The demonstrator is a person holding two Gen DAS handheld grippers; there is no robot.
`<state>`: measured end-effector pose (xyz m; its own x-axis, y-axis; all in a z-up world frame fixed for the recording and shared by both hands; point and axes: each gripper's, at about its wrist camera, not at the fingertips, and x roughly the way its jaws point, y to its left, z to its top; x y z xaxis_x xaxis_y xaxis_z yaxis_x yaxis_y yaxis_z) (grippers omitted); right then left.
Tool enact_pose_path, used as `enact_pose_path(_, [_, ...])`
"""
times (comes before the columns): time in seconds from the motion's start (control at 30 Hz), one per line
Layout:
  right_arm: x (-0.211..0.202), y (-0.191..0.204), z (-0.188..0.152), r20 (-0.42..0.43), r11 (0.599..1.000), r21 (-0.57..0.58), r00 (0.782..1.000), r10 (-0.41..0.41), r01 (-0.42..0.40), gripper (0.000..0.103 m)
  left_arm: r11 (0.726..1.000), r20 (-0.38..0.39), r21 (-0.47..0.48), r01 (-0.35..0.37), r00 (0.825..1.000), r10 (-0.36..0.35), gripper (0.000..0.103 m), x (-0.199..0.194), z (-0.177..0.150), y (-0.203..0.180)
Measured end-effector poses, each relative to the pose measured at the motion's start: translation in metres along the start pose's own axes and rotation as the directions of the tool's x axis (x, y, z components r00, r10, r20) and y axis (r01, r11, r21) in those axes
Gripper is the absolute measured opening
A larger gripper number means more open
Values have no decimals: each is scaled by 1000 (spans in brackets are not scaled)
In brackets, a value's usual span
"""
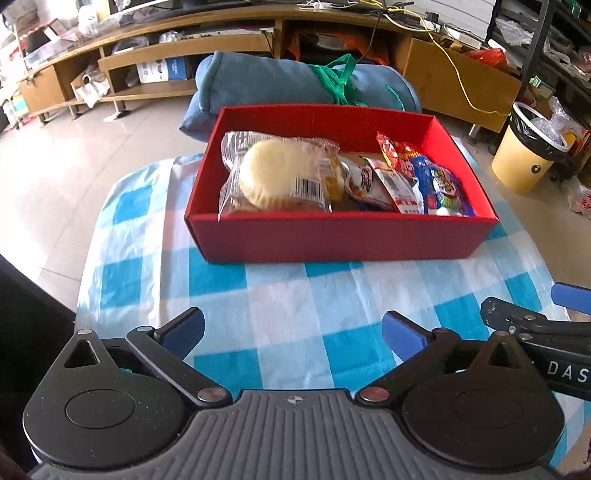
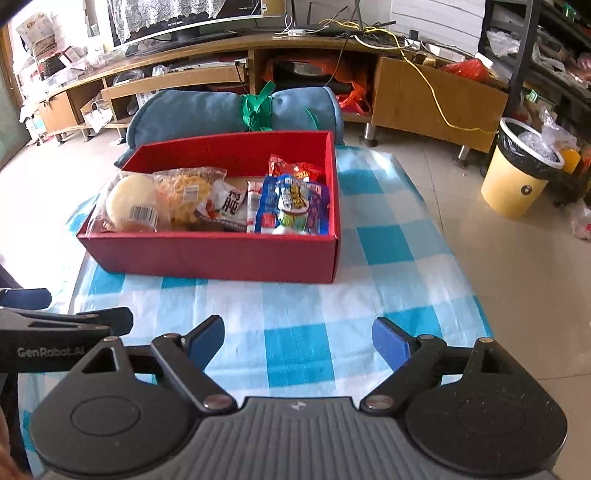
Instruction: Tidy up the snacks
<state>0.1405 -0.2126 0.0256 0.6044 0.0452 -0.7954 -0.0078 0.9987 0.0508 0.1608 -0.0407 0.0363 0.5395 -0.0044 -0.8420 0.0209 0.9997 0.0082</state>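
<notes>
Your left gripper hangs over the near part of the blue-and-white checked cloth with its blue-padded fingers spread wide and nothing between them. Your right gripper is the same — released, empty, over the cloth just beside the left one.

The open red cardboard box stands on the cloth ahead of both grippers, well apart from the fingertips, and all the snacks lie inside it. From the left wrist you see the round pale pastry in clear wrap at the box's left end, a white sachet with dark lettering in the middle, and the blue printed packet leaning at the right end with a red packet behind it.

The right wrist view gives you what the left hides: a second clear bag with crinkled yellow contents sits just beside the pastry, touching it. That view also takes in the dark monitor on the long wooden shelf unit. Both views show the rolled blue bundle tied with green strap behind the box and the yellow waste bin with a black liner on the floor to the right
</notes>
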Motion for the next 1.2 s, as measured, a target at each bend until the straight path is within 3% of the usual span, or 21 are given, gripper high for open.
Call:
enact_pose_path(0.67, [-21,2,-31,-9,1000,13,1000,15,-15,83,999,8,37,-8,1000,8,103,-18,-36,-5])
enact_pose_path(1.2, [-24,2,-36,-12,1000,12,1000,24,-23,83,999,17,47,-9,1000,8,102,-22,-42,-6])
